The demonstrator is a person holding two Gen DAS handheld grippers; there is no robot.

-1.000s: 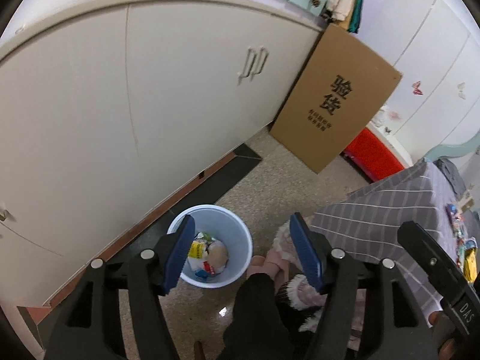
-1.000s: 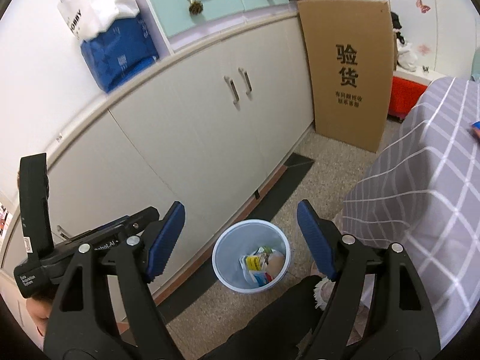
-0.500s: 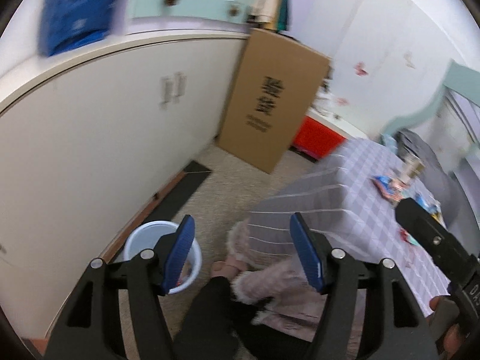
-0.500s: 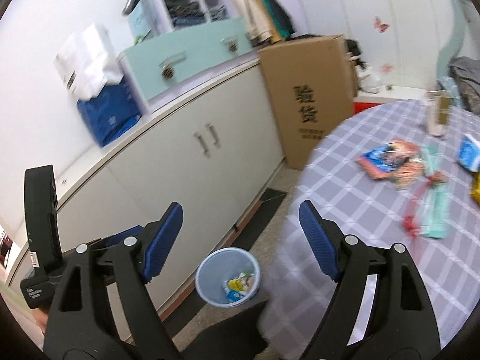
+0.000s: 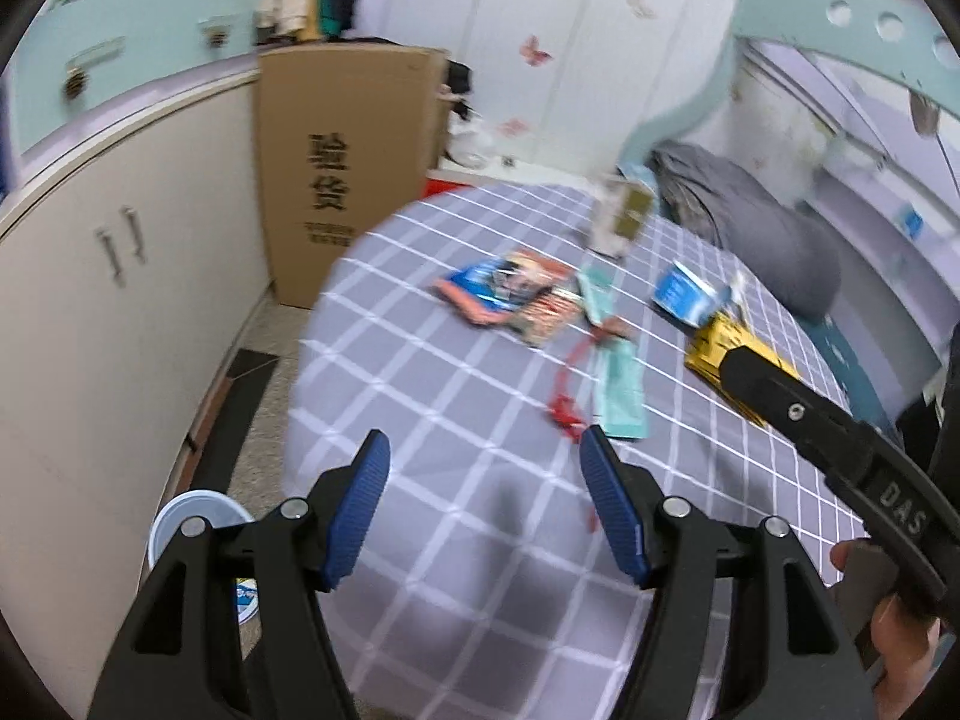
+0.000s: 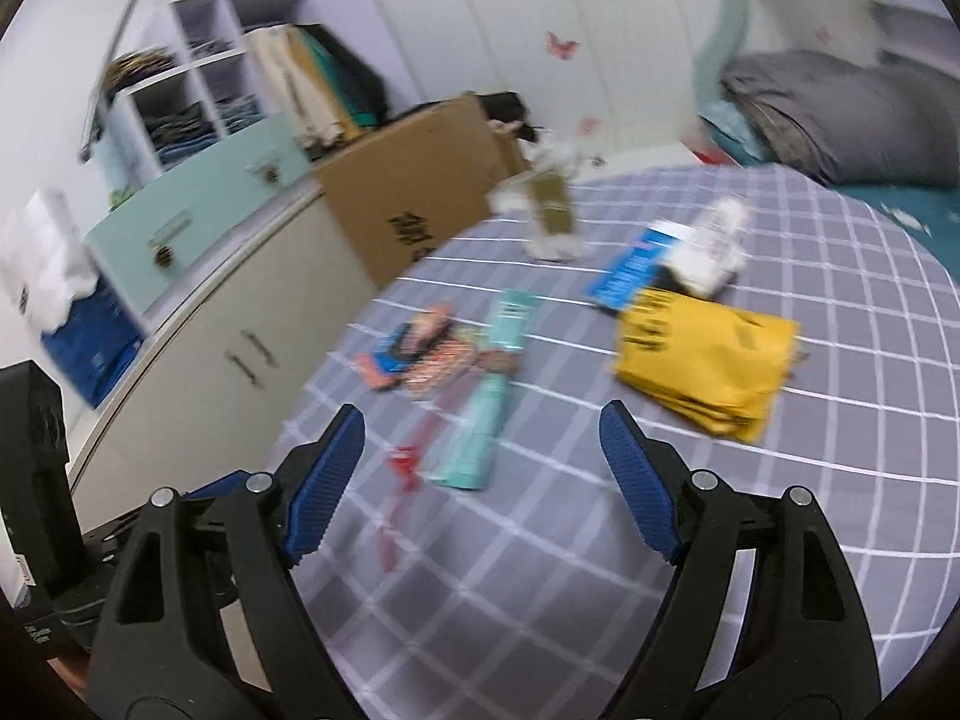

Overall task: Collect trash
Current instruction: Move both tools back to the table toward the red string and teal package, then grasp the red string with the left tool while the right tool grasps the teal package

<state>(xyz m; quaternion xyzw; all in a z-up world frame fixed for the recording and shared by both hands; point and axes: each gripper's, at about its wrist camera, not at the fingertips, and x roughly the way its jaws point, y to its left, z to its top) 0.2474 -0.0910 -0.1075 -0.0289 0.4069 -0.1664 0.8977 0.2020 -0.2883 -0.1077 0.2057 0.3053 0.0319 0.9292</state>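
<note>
Trash lies scattered on a round table with a grey checked cloth: a teal wrapper, a red scrap, an orange-blue snack packet, a yellow packet, a blue-white carton. My left gripper hangs open and empty above the cloth's near part. My right gripper is also open and empty, just short of the teal wrapper. The pale blue bin stands on the floor at lower left.
White cabinets run along the left, with a tall cardboard box leaning beside them. A glass-like container stands at the table's far side. A bed with grey bedding lies behind the table.
Both grippers swung away from the bin on the floor and up over the table. The bin has slid to the lower left of the left wrist view; the trash on the cloth now fills both views.
</note>
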